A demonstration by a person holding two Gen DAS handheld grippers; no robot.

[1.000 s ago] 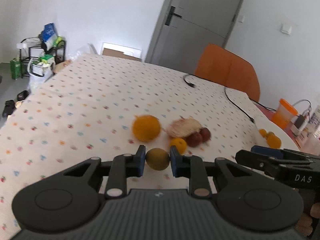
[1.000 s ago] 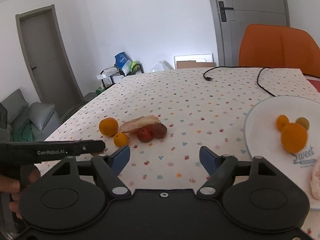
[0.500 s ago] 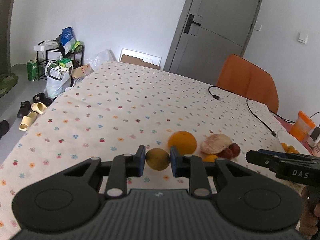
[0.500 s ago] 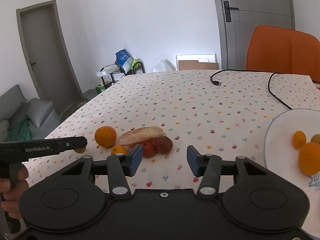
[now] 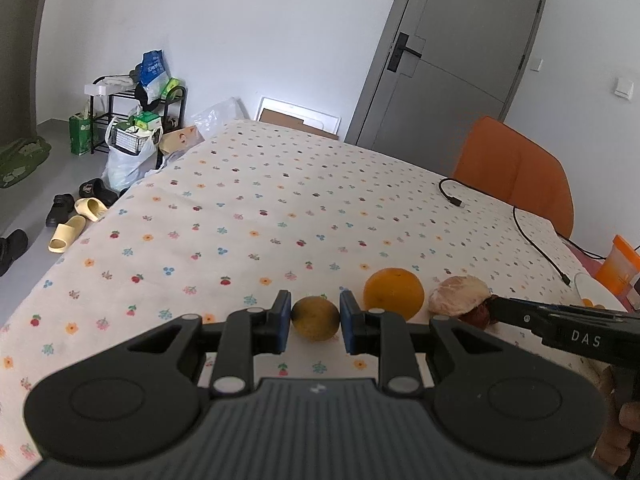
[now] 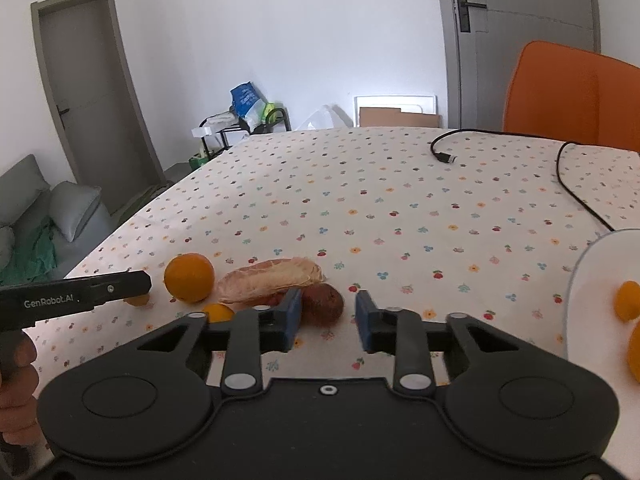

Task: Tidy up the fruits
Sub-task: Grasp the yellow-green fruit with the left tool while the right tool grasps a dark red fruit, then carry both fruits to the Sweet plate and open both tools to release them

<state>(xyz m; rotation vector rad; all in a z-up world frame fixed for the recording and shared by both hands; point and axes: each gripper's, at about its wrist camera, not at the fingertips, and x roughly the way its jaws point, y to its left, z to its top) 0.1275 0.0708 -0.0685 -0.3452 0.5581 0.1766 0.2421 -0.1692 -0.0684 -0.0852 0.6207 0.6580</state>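
Note:
My left gripper (image 5: 315,330) is shut on a small yellow-green fruit (image 5: 315,316), held just above the flowered tablecloth (image 5: 280,208). Right of it lie a large orange (image 5: 394,292) and a peeled pomelo piece (image 5: 458,294). In the right wrist view my right gripper (image 6: 328,322) has its narrow jaws on a dark red fruit (image 6: 324,308), which sits tight against the left pad. The pomelo piece (image 6: 272,278), the orange (image 6: 189,277) and a small orange (image 6: 218,312) lie just left of it. The left gripper's side (image 6: 80,296) shows at the far left.
A white plate (image 6: 592,280) holding oranges (image 6: 628,300) sits at the right table edge. A black cable (image 6: 568,176) runs across the far right of the cloth. An orange chair (image 6: 572,96) stands behind the table, and an orange-lidded container (image 5: 622,268) stands at the right.
The right jaws went from wide apart to narrow around the dark red fruit as the gripper moved toward the fruit cluster. The left gripper kept hold of its fruit and swung slightly.

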